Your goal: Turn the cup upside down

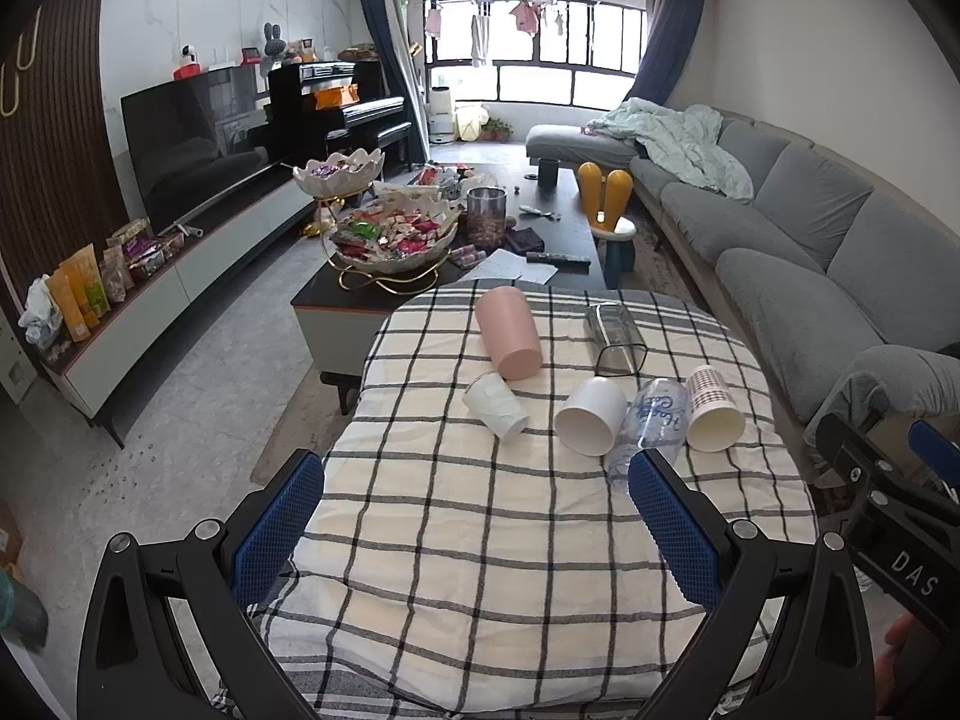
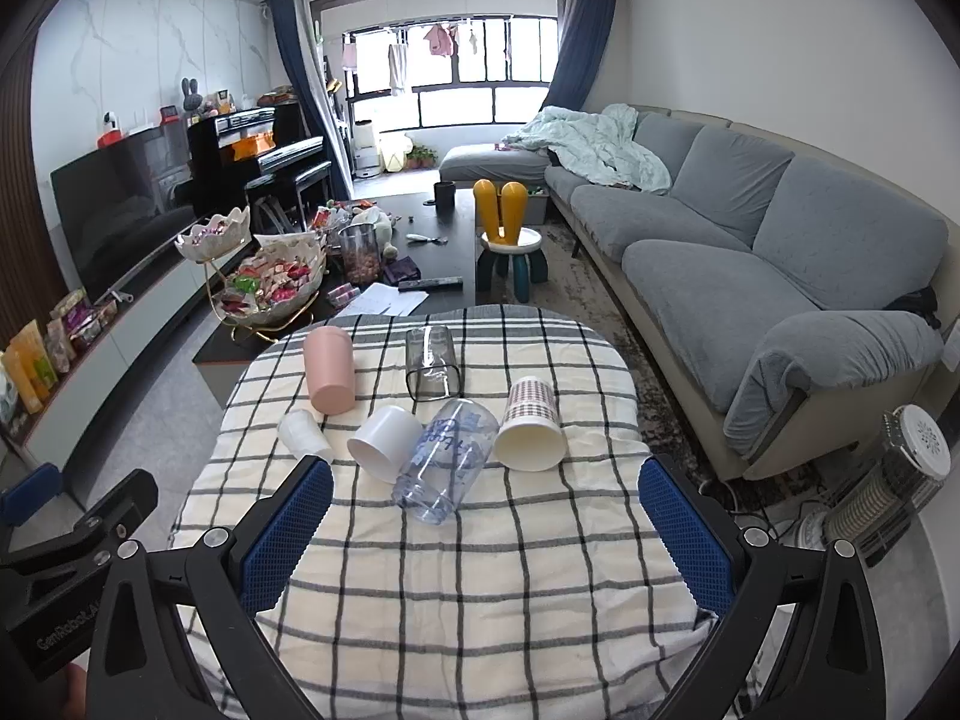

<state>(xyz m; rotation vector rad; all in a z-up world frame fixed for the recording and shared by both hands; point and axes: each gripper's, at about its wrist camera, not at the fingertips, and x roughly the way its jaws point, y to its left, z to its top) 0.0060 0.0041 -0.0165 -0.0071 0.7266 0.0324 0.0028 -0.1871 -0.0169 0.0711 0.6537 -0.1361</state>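
Several cups lie on their sides on a checked cloth (image 1: 480, 540) (image 2: 480, 570): a pink cup (image 1: 509, 335) (image 2: 329, 369), a small white ribbed cup (image 1: 495, 405) (image 2: 304, 433), a white cup (image 1: 591, 416) (image 2: 386, 434), a clear printed plastic cup (image 1: 651, 420) (image 2: 447, 462), a patterned paper cup (image 1: 712, 409) (image 2: 530, 425) and a clear dark-rimmed glass (image 1: 614, 339) (image 2: 431, 363). My left gripper (image 1: 477, 516) is open and empty, short of the cups. My right gripper (image 2: 486, 519) is open and empty, just before the clear plastic cup.
Beyond the cloth-covered table stands a dark coffee table (image 1: 564, 210) (image 2: 444, 222) with candy bowls (image 1: 396, 234) (image 2: 273, 282), a jar and papers. A grey sofa (image 1: 798, 228) (image 2: 750, 240) runs along the right. A TV unit (image 1: 180, 276) is on the left. A heater (image 2: 894, 480) stands at right.
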